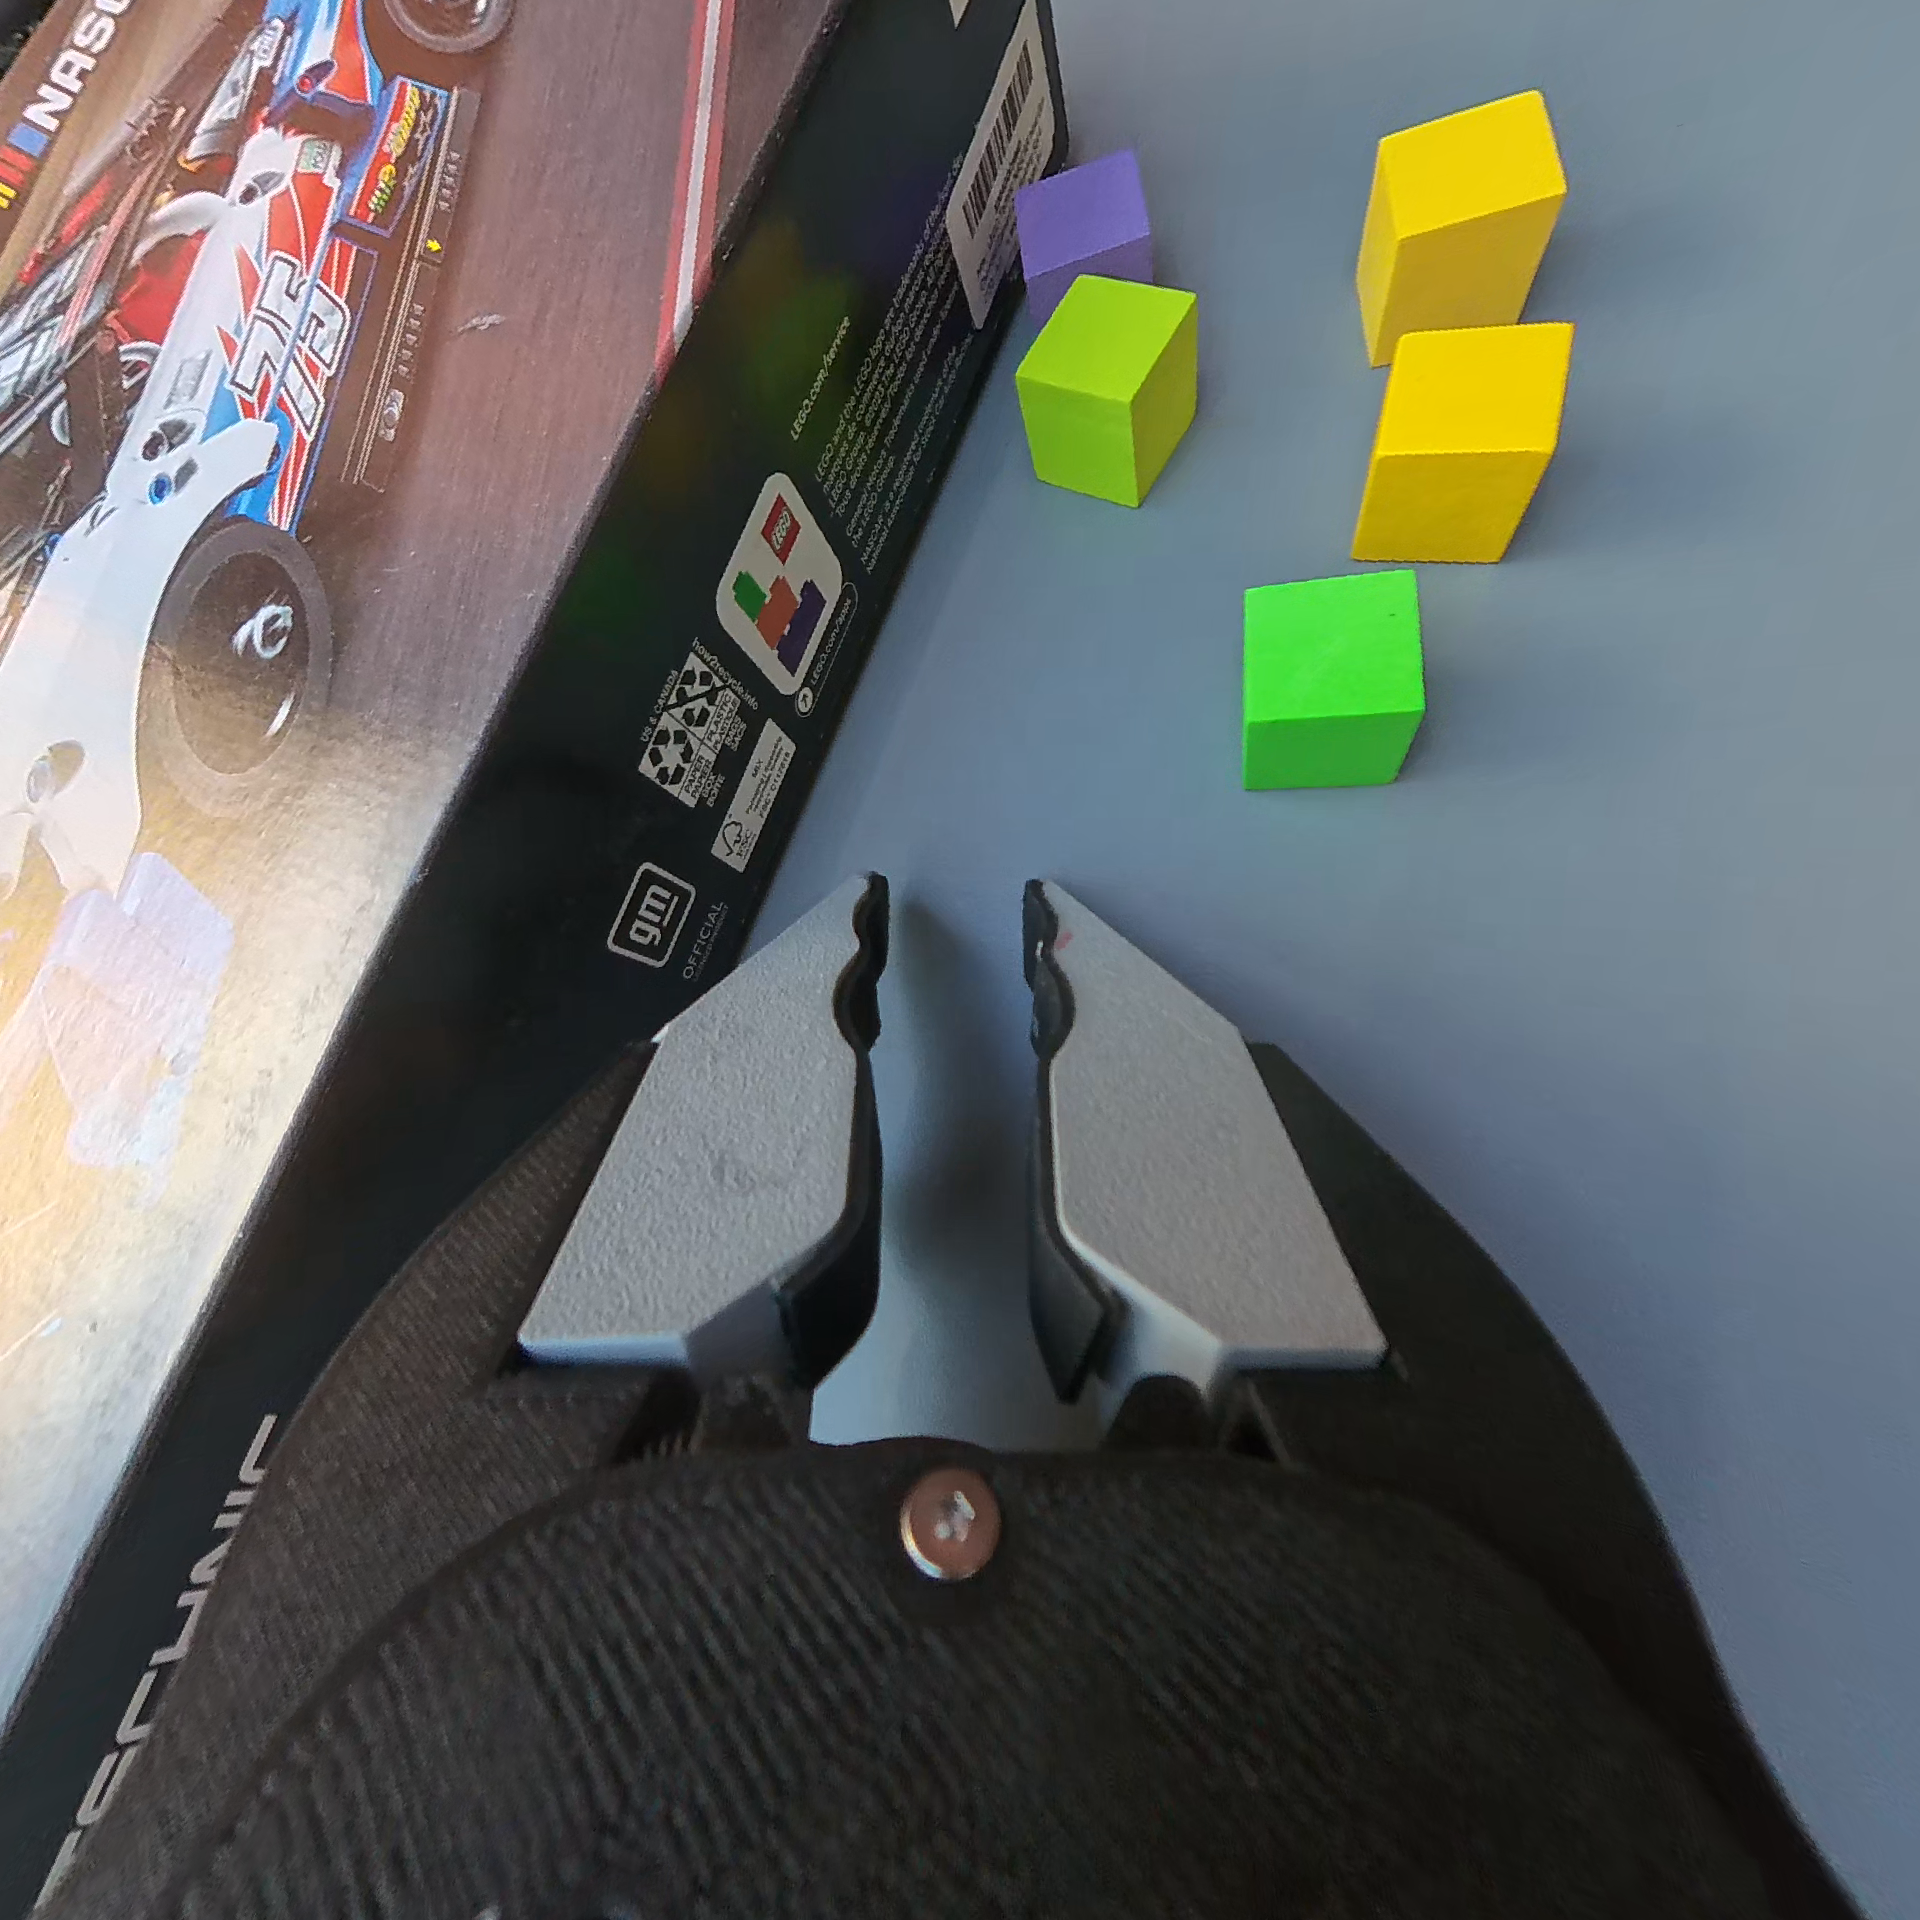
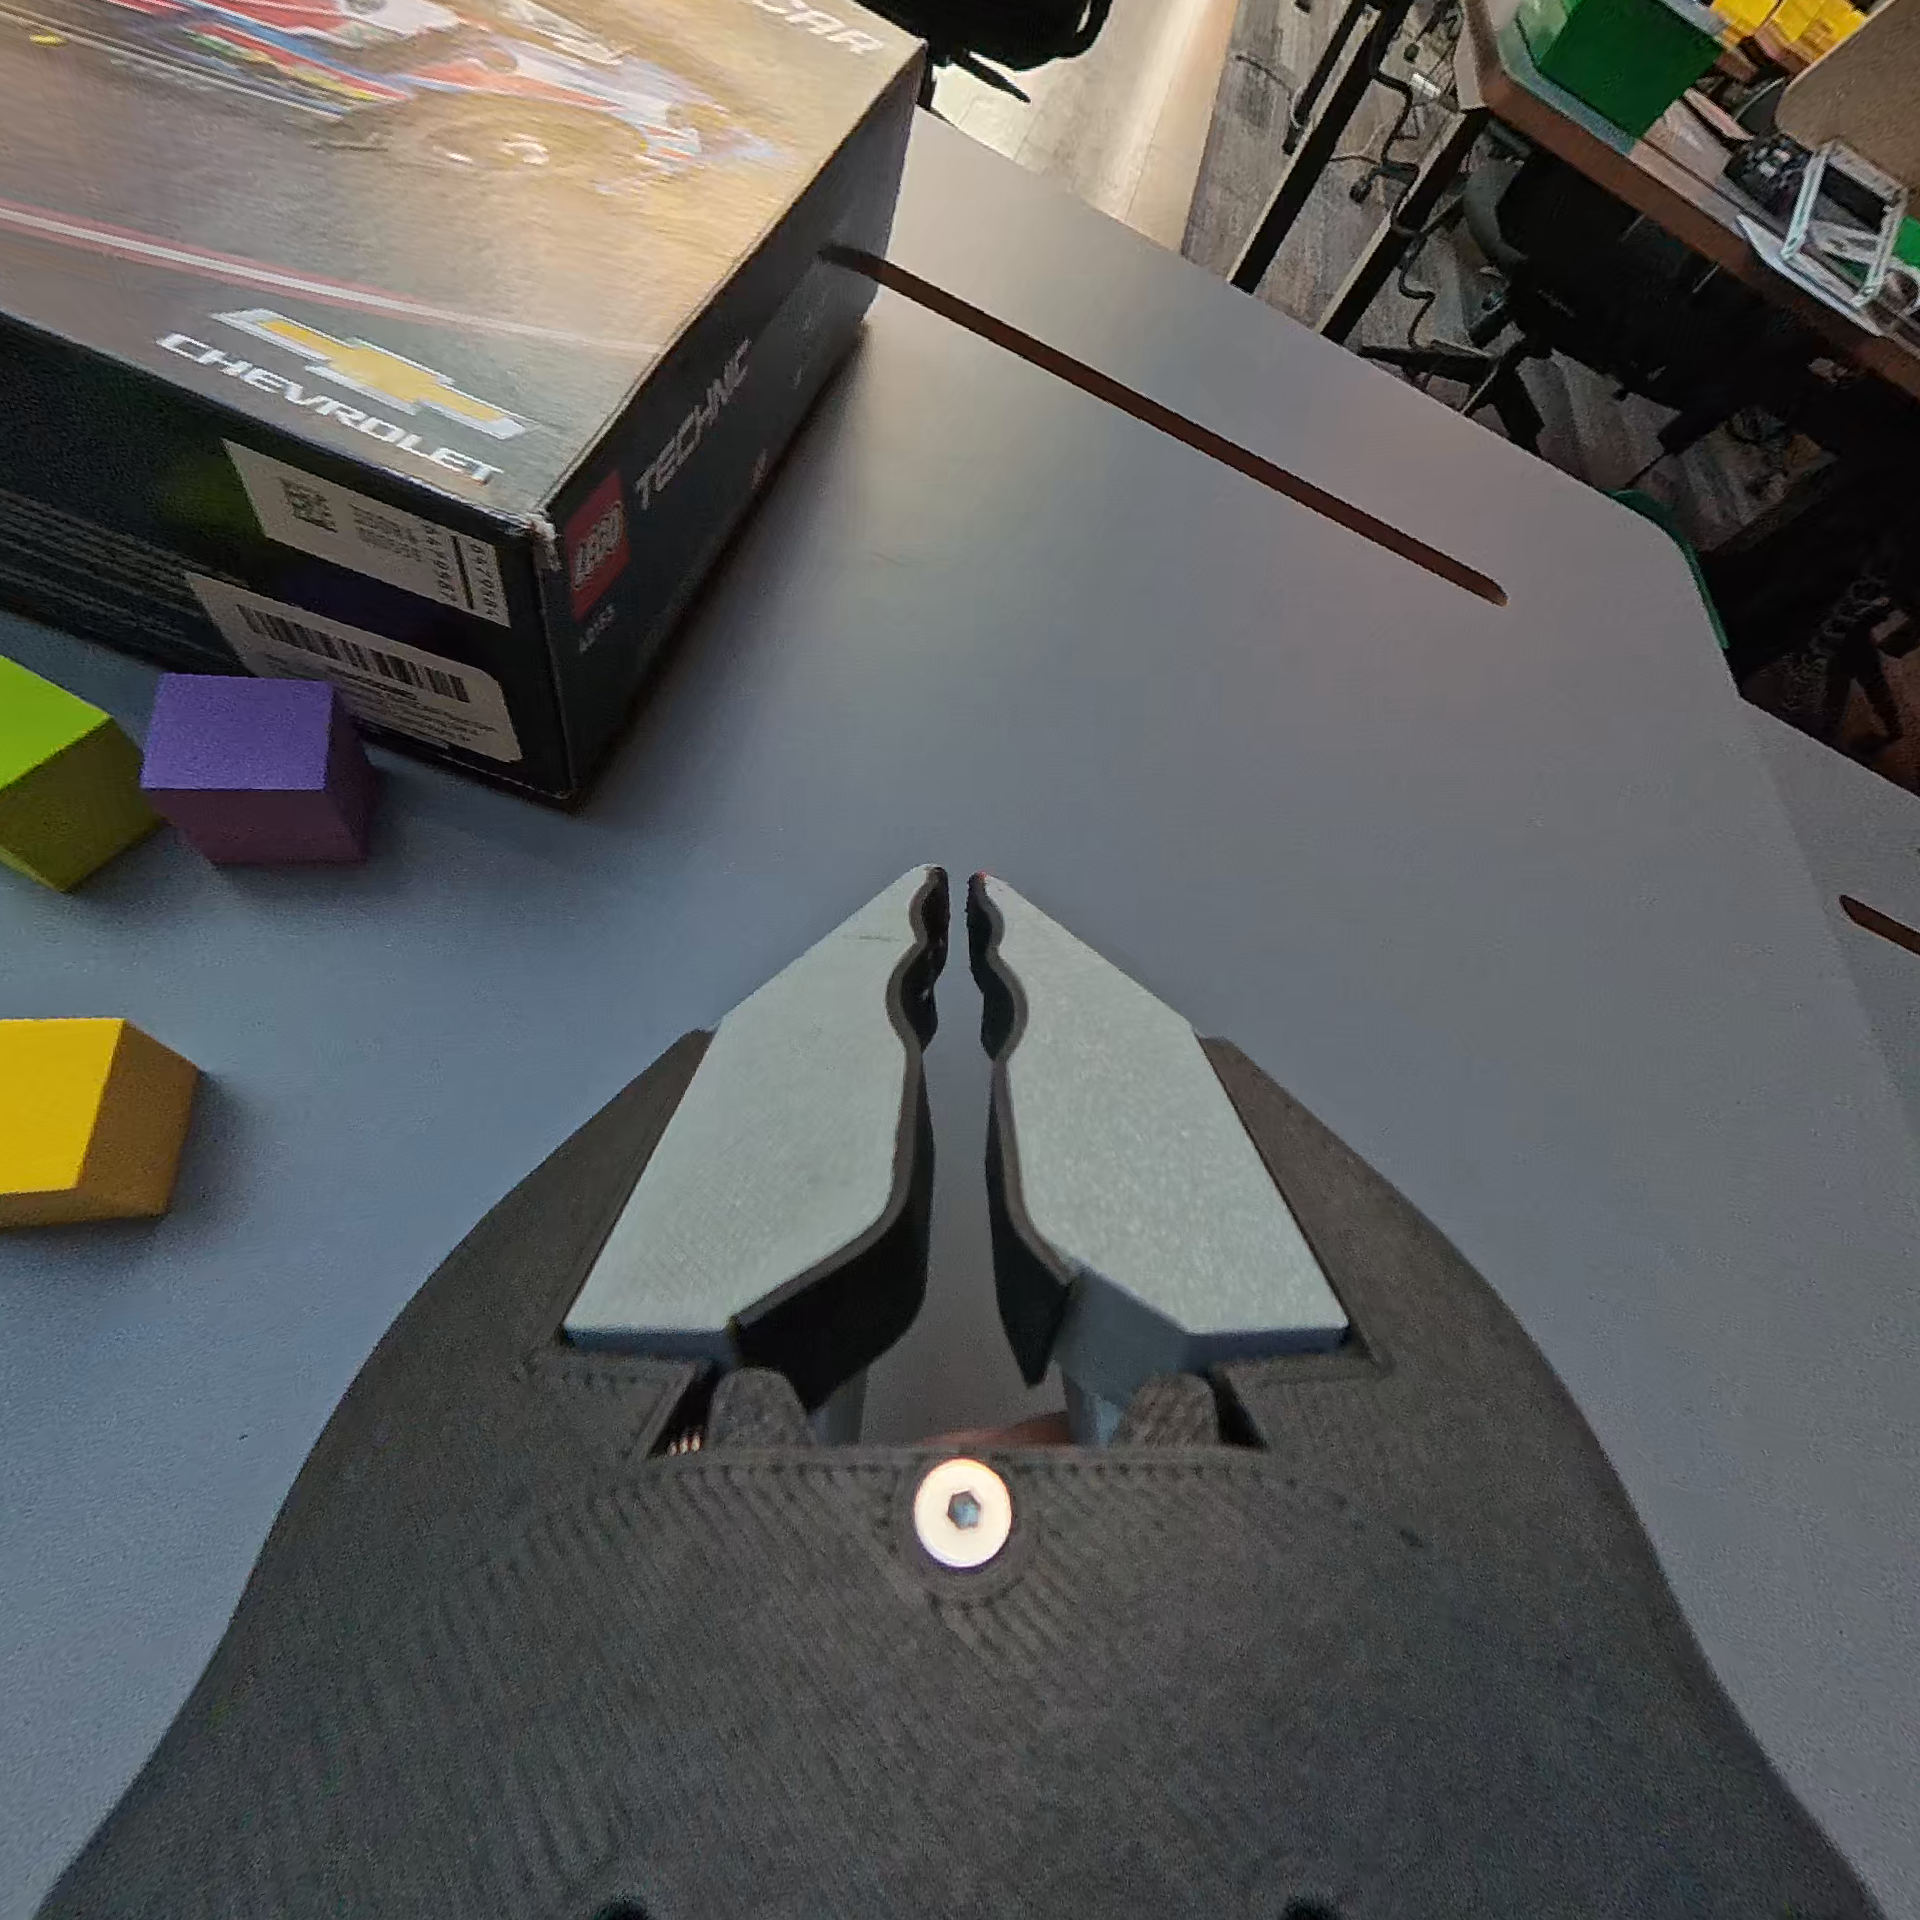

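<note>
The blue-grey table fills both views. Only the right wrist view shows its far edge, a long dark slot cut in the top, and behind it a room with another desk and a green box on it.

The big toy-set box with a race car picture lies flat on the table. In the left wrist view it runs along the whole left side, and its dark side wall is just beside the left gripper. In the right wrist view only its near corner is seen, far left.

The left gripper has its jaws a little apart, with bare table between the pads, and it holds nothing. The right gripper has its jaws almost together, only a thin slit between the tips, nothing in them, over bare table.

The cubes: the left view shows five, two yellow cubes, a bright green cube nearest to the left gripper, a lime cube and a purple cube touching the box wall. The right view shows only three at its left edge: the purple cube, part of the lime cube and part of one yellow cube.
</note>
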